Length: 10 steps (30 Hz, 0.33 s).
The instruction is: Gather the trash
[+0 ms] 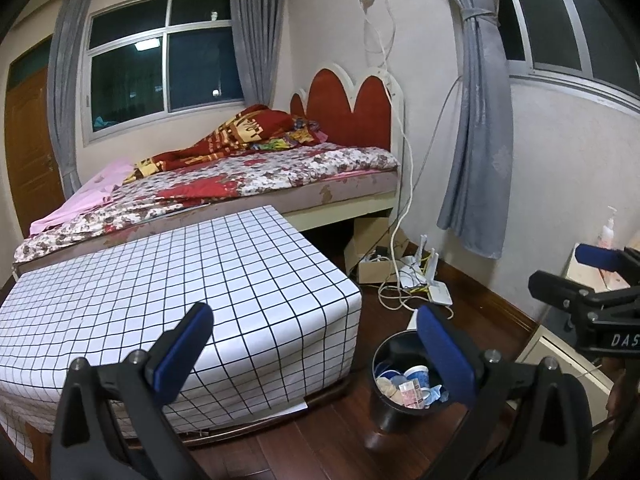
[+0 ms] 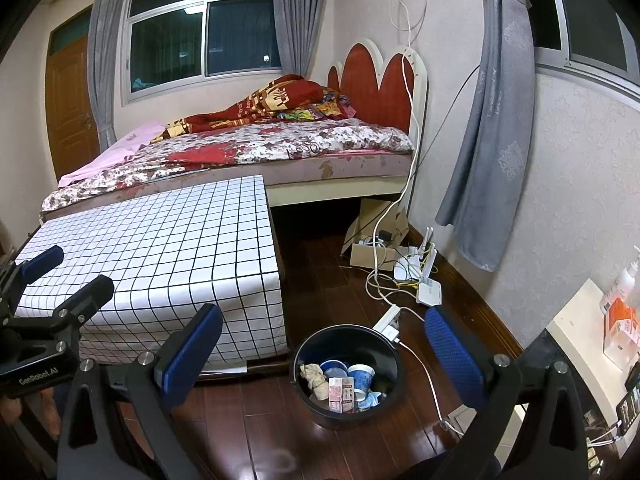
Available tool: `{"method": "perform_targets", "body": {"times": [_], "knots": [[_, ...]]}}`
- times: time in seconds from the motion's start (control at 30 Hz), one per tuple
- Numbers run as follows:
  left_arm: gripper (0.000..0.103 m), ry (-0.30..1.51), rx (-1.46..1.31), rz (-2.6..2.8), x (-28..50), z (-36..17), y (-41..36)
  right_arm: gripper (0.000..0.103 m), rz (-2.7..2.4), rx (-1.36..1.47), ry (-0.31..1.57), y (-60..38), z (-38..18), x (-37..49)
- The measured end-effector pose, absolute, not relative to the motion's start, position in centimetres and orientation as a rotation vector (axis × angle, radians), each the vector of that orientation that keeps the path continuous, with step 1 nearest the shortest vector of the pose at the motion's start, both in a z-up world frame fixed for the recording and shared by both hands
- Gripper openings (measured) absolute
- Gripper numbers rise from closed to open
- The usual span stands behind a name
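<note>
1. Both grippers hang over the dark wood floor with nothing in them: the left gripper (image 1: 316, 356) has its blue pads spread wide apart, and the right gripper (image 2: 324, 360) is spread just as wide.
2. The trash sits in a black bin (image 2: 347, 372) on the floor, just beside the corner of the desk (image 2: 160, 264) with its white grid-patterned cover. The desk top itself looks bare of litter.
3. Inside the bin I can see a crumpled tissue (image 2: 314, 376), a blue-and-white paper cup (image 2: 360, 374), a small pink-and-white carton (image 2: 341, 394) standing upright and some blue scraps.
4. All of it looks light and easily crushed. The tissue is soft and would squash to nothing; the cup would buckle if pinched hard, so its rim seems the better place. The carton is stiffer, and its flat sides suit the pads.
5. If the bin itself must be moved, I judge it rigid and light; the rim is the obvious hold, one pad inside and one outside.
6. A white power strip (image 2: 387, 322) lies right against the far edge of the bin, with its cable (image 2: 424, 376) running past the bin's right side. That is the thing most likely to snag.
7. Farther back, a router (image 2: 429, 292) and tangled cords lie near the wall, well apart from the bin. The bed (image 2: 280, 148) stands behind the desk.
</note>
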State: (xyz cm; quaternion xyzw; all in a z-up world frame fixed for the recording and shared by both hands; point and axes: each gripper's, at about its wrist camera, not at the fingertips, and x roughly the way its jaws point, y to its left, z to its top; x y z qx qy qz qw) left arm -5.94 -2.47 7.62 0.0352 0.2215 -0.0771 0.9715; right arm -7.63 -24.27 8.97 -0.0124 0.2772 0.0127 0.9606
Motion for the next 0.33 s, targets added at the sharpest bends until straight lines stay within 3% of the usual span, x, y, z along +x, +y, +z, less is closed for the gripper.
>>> {"method": "perform_targets", "body": {"times": [0.33], "knots": [[0.102, 0.44, 0.085, -0.162, -5.76, 7.66, -2.45, 0.102, 0.023, -0.025, 0.569, -24.44, 8.88, -7.39]]}}
